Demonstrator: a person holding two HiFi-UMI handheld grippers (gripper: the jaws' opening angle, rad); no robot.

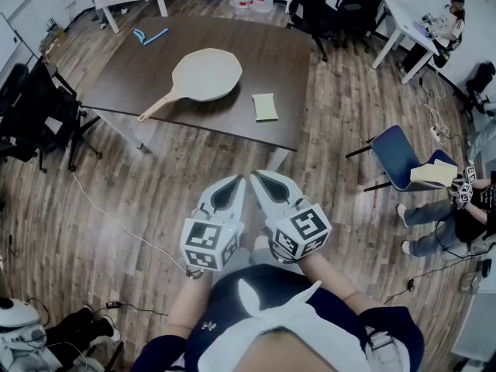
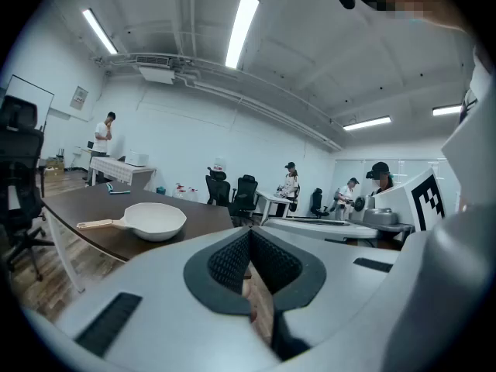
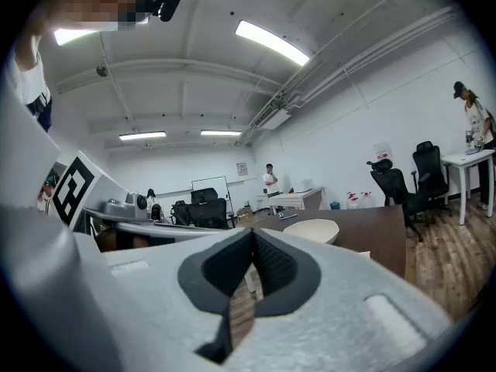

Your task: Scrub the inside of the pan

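A cream pan [image 1: 205, 74] with a wooden handle lies on the dark brown table [image 1: 155, 68], handle pointing toward the near left edge. A yellow sponge [image 1: 265, 107] lies flat to the right of the pan. My left gripper [image 1: 237, 180] and right gripper [image 1: 255, 177] are held side by side close to my body, over the floor and well short of the table. Both have their tips together with nothing between them. The pan [image 2: 155, 221] shows far ahead of the left gripper [image 2: 249, 235], and the pan [image 3: 310, 231] shows beyond the right gripper [image 3: 253, 235].
A blue tool [image 1: 151, 36] lies at the table's far left. Black office chairs [image 1: 325, 6] stand behind the table, and another black chair [image 1: 35, 111] is at its left. A blue chair [image 1: 399, 157] and a seated person [image 1: 457, 215] are at the right. A cable [image 1: 116, 219] crosses the wooden floor.
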